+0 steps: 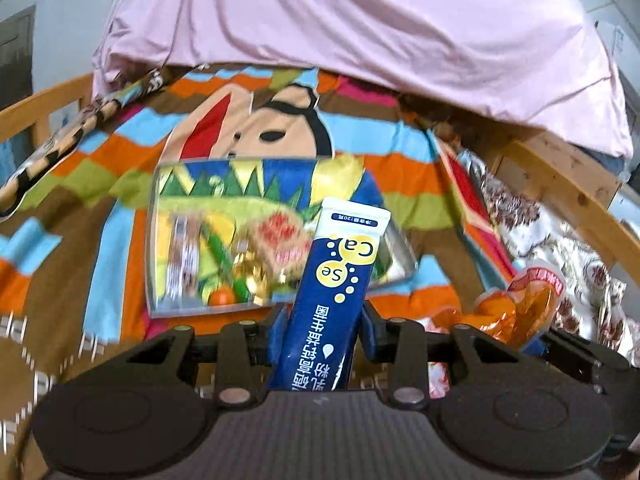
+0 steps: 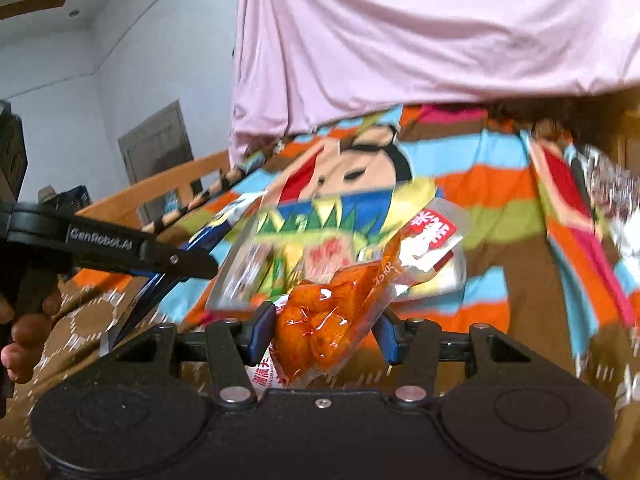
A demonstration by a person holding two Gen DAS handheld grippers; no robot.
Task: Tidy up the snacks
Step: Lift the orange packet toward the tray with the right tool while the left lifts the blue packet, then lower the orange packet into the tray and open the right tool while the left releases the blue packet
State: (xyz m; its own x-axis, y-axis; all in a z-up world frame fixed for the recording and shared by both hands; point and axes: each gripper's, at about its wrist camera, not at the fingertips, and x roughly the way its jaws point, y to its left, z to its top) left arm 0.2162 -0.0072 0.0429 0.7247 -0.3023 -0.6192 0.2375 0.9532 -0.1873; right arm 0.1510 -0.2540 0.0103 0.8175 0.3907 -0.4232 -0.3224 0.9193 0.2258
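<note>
Left gripper (image 1: 325, 330): black plastic linkage with blue pads, pinching the blue sachet from both sides
Blue sachet (image 1: 338, 276): long, flat, glossy stick pack, navy with yellow bubbles marked Ca and Se, white crimped top end; upright between the pads, leaning slightly right, top end pointing away from the gripper
Right gripper (image 2: 325, 334): same black build, ribbed dark body, blue pads closed on the orange snack pouch
Orange snack pouch (image 2: 332, 316): clear crinkly vacuum film over lumpy red-orange pieces, shiny with oil; upper end white and red with printed characters, slanting up and to the right beyond the fingers
Clear tray (image 1: 164, 240): shallow, rectangular, transparent plastic, lying on the bedding just ahead of the left gripper, a little to its left; partly hidden behind the sachet
Tray contents: striped stick pack (image 1: 182, 256), green packet (image 1: 224, 260), gold foil sweet (image 1: 250, 274), small orange round piece (image 1: 222, 297), red-patterned square pack (image 1: 282, 246); blurred, print unreadable
Blanket (image 1: 100, 160): soft fabric, bright blocks of orange, blue, green and brown with a cartoon face, ahead of both grippers
Pink sheet (image 1: 360, 20): smooth, draped in folds, far side beyond the blanket
Wooden rail (image 1: 44, 100): light timber, off to the left
Floral cloth (image 1: 560, 248): white with brown print, to the right
Person's fingers (image 2: 22, 332): at the left edge of the right wrist view, around the other gripper's handle
</note>
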